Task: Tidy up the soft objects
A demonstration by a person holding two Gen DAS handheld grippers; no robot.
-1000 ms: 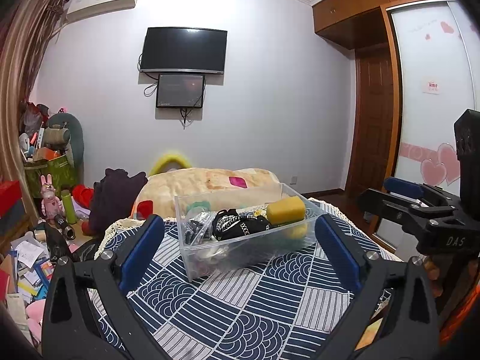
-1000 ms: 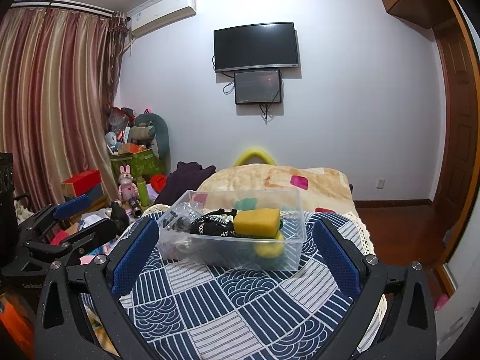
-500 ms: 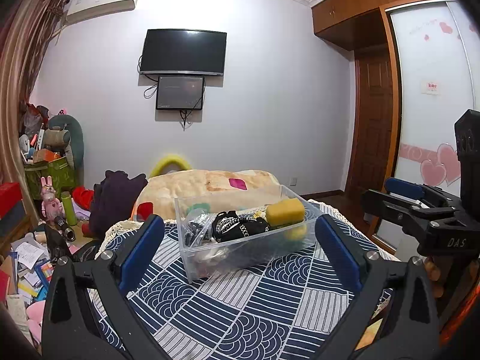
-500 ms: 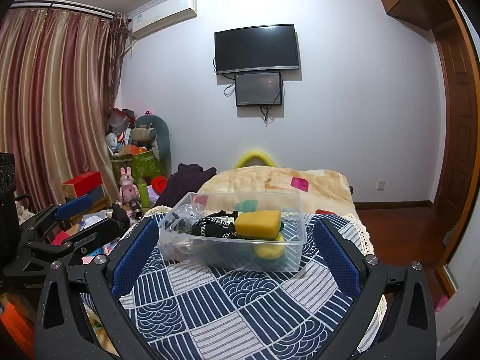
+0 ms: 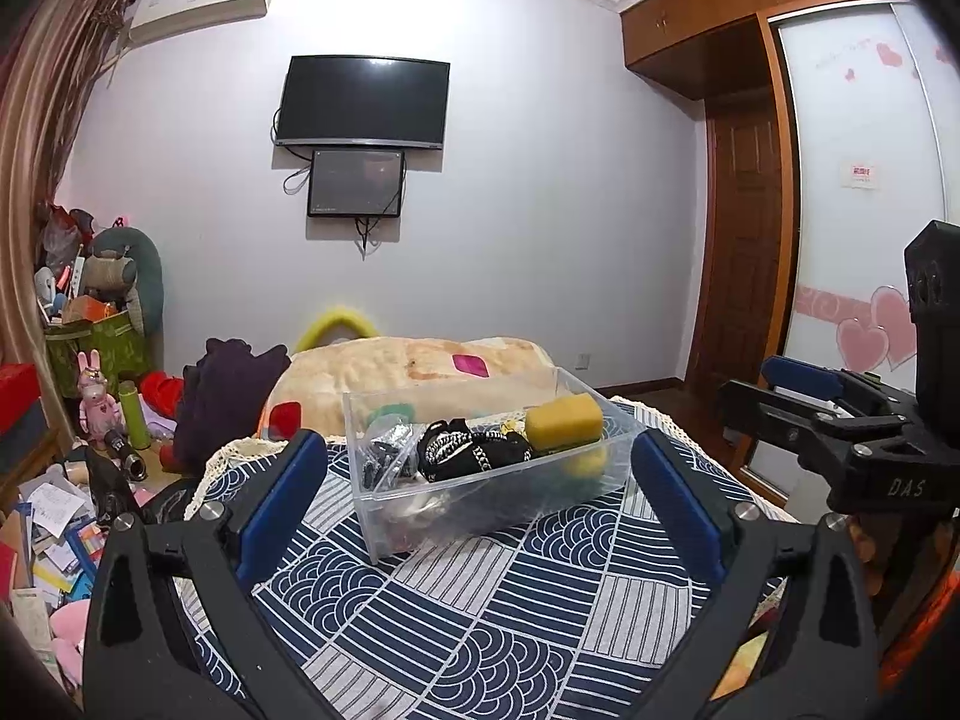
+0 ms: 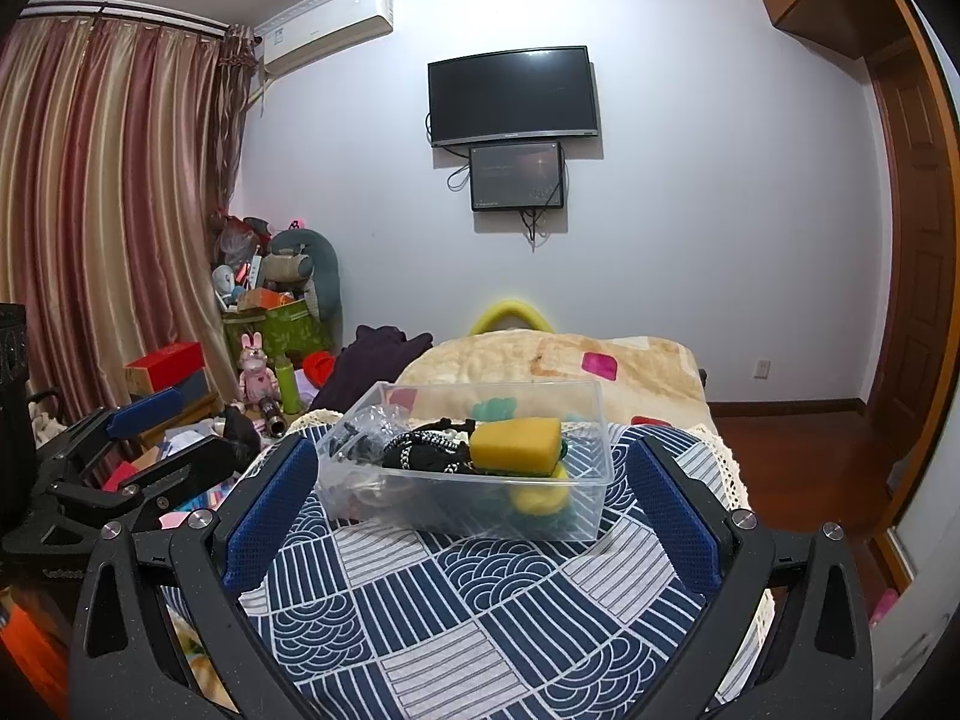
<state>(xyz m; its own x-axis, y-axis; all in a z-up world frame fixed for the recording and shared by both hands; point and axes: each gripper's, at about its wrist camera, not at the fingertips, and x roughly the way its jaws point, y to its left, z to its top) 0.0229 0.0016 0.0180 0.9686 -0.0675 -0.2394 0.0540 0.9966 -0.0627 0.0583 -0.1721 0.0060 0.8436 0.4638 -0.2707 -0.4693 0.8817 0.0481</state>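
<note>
A clear plastic bin stands on a table covered with a blue and white patterned cloth. In the bin lie a yellow sponge, a black patterned cloth item, a clear bag of dark small parts and a yellow-green thing under the sponge. My left gripper is open and empty, short of the bin. My right gripper is open and empty, also short of it. Each gripper shows at the edge of the other's view.
A beige blanket lies behind the table. A dark purple garment, a pink rabbit toy, a green bottle and floor clutter are at the left. A wardrobe door is at the right.
Both views have tilted slightly upward, so the bin sits a little lower in frame. Both grippers stay open and empty.
</note>
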